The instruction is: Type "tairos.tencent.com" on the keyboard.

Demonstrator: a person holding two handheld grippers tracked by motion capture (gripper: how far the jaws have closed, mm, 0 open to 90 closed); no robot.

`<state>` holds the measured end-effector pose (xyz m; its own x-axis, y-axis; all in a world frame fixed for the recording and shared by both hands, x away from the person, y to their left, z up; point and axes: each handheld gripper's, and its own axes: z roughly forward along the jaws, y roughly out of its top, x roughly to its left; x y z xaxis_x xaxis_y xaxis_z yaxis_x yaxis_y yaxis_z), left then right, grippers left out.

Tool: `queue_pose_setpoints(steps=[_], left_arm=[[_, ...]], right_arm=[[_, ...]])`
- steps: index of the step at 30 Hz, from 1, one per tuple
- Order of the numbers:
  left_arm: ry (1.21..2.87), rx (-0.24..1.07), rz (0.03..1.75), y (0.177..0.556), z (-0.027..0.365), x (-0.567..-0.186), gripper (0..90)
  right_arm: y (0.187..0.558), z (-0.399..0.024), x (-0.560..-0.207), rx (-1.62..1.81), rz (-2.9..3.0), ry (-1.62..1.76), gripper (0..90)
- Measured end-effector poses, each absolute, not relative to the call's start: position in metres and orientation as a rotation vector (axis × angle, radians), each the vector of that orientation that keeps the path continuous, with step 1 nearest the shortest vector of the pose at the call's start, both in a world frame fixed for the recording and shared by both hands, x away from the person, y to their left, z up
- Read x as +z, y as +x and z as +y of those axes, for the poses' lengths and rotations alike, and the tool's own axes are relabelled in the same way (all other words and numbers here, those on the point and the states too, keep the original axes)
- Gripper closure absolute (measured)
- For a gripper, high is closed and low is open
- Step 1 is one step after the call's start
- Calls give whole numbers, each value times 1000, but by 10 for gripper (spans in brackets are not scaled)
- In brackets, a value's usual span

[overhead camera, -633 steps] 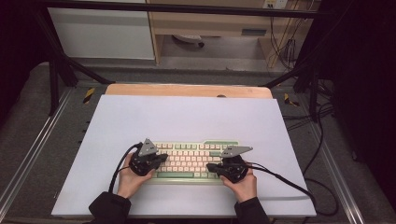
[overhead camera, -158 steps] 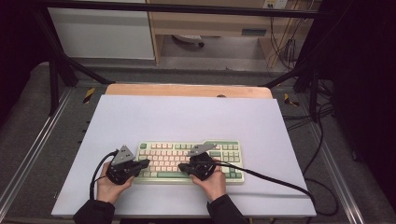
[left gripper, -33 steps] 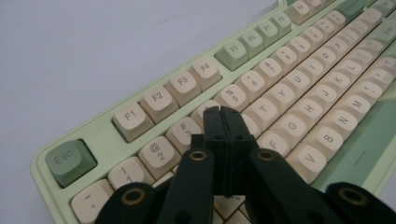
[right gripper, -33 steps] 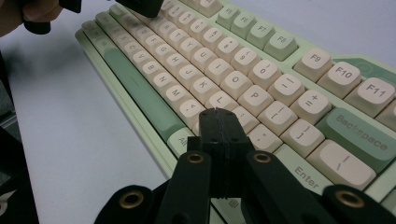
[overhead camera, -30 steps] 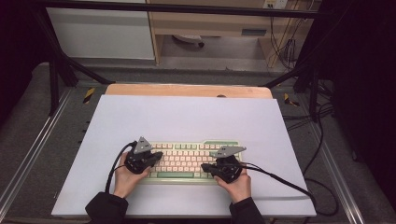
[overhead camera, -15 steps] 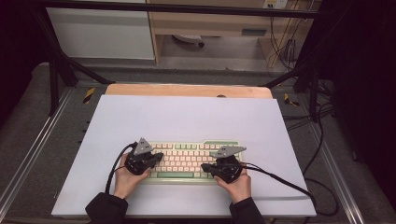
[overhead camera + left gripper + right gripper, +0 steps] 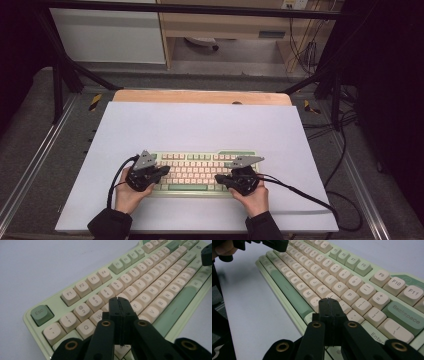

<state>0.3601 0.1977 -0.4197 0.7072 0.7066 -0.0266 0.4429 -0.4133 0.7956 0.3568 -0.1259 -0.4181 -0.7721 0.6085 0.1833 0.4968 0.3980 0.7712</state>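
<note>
A pale green keyboard [image 7: 200,172] with cream keys lies on the white table mat, near its front edge. My left gripper [image 7: 164,172] rests over the keyboard's left end. In the left gripper view its jaws [image 7: 119,300] are shut and empty, just above the letter keys near W and E. My right gripper [image 7: 219,179] sits over the right part of the keyboard [image 7: 342,282]. Its jaws [image 7: 329,301] are also shut with nothing between them, above the keys near L and P. A hand holds each gripper from below.
The white mat [image 7: 200,125] covers a table with a wooden back edge [image 7: 200,96]. A black cable [image 7: 310,195] trails right from my right gripper off the mat. Metal frame rails run along both sides. Shelving stands beyond the table.
Nothing has visibly moved over the last second. About five seconds ago both grippers stood farther left along the keyboard.
</note>
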Motion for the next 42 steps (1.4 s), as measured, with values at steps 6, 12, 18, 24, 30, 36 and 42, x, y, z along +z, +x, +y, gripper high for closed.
queue_pose_setpoints(steps=[6, 12, 18, 24, 30, 36, 42], left_arm=[[2076, 400, 871, 354, 202, -421, 896], [2072, 398, 878, 350, 208, -422, 896], [2074, 395, 888, 349, 211, -425, 896], [2073, 395, 883, 348, 211, -424, 896], [2069, 394, 885, 348, 212, -424, 895], [2066, 389, 887, 348, 212, -424, 895], [2063, 390, 887, 348, 213, -424, 895]], right_arm=[[358, -121, -417, 1318, 2522, 992, 900], [361, -111, -415, 1332, 2528, 980, 900], [363, -102, -419, 1343, 2535, 984, 900], [365, -95, -420, 1338, 2542, 974, 900], [367, -83, -420, 1334, 2556, 954, 900], [370, -72, -423, 1333, 2574, 945, 900], [372, -63, -426, 1332, 2588, 945, 900]])
